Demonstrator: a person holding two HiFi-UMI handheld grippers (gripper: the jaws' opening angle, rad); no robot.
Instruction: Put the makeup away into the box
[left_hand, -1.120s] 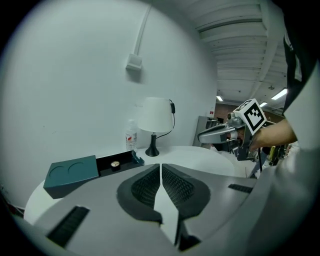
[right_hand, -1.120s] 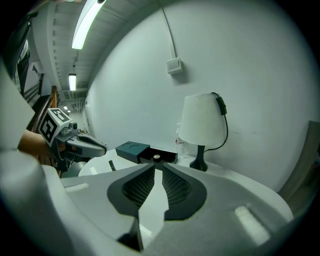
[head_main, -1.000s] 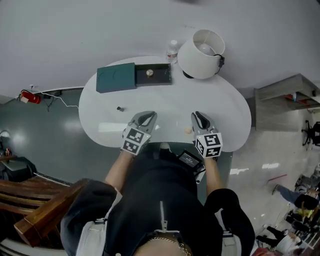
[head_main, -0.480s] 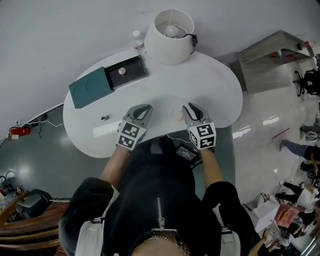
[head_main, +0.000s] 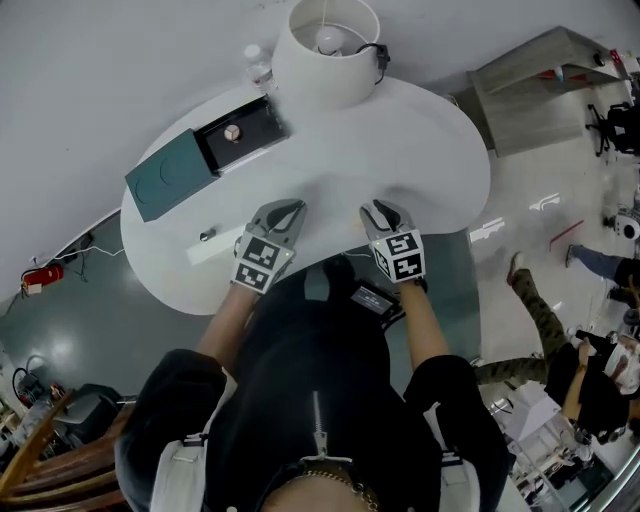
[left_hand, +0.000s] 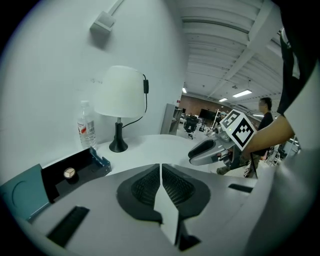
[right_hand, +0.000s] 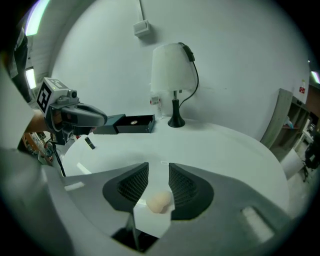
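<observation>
With the fingers (right_hand: 134, 186) of my right gripper (right_hand: 159, 174) opening around the beige makeup sponge (right_hand: 159, 202) on the near tabletop (right_hand: 225, 150), well apart from the box (right_hand: 131, 123), and my left gripper (left_hand: 160, 175) pressed together empty, I fear an off-centre squeeze could squirt the soft sponge over the edge.

Overhead and two low views share the box (head_main: 262, 125).

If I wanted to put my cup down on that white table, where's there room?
The widest bare patch is the right side of the table, from the lamp out to the right rim. A clear strip also runs between the box and the left gripper. The back left is crowded, where box, bottle and lamp cluster.
</observation>
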